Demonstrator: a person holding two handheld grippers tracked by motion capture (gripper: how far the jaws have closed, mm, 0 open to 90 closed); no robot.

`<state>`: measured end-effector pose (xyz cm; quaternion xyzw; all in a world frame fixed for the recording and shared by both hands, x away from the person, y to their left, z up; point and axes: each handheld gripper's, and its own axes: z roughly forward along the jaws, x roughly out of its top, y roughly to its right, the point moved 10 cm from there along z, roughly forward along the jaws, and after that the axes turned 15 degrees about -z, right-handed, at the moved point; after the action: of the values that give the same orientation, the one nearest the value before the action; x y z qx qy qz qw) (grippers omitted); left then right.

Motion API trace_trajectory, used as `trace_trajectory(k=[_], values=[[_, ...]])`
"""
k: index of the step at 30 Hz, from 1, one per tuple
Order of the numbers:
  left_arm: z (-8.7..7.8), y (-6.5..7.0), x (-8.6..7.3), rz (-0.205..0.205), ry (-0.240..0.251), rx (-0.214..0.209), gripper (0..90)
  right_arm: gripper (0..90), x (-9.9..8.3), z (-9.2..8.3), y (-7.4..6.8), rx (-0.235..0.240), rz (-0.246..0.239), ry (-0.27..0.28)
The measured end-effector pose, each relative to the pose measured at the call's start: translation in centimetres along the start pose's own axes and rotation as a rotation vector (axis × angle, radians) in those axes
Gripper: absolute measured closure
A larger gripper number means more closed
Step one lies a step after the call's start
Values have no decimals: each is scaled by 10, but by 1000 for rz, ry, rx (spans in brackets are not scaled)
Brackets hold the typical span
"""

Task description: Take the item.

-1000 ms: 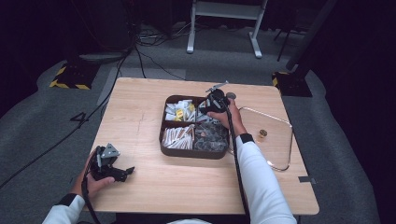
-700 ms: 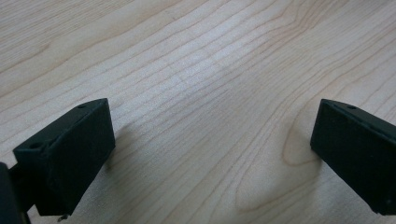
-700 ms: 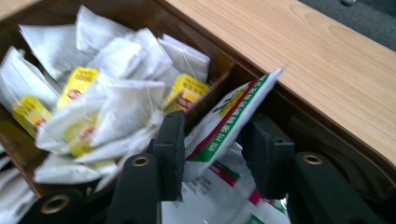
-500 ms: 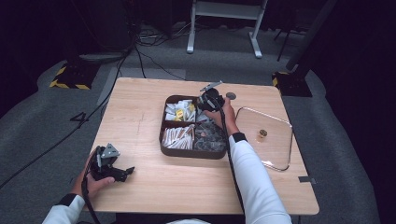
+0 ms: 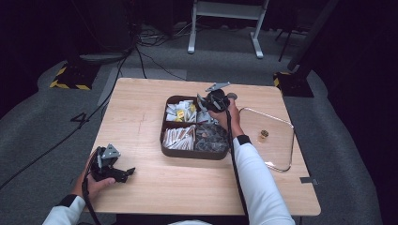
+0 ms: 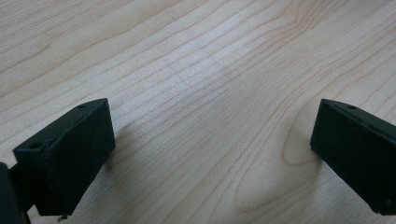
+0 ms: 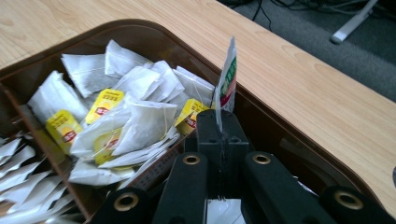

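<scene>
We have the right gripper [image 7: 219, 135] clamped on a sachet [image 7: 227, 79] over the brown tray's [image 5: 165, 149] far right compartment, jaws just closed, left gripper [image 5: 123, 172] idle and agape on the table [image 5: 141, 103]; next: lift clear.

My right claw [image 7: 219, 135] has just been closing and now pinches a thin sachet [image 7: 227, 77] upright between its jaws, right arm stretched forward in a white sleeve; my left claw [image 5: 123, 172] rests low by the near edge, jaws wide apart, hand gripping its body.
</scene>
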<state>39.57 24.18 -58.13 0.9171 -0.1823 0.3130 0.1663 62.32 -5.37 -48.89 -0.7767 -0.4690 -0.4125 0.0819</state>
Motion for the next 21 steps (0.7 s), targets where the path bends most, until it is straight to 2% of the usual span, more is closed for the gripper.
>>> trace_trajectory(k=[3,9,21], values=[[0,0,0,-1,-1,0,1,900,-1,-6,-2,7,-4,15],[0,0,0,-1,0,0,1,900,1,-20,-7,17,-42,44],[0,0,0,-1,-1,0,1,900,2,-52,-15,37,-73,125]])
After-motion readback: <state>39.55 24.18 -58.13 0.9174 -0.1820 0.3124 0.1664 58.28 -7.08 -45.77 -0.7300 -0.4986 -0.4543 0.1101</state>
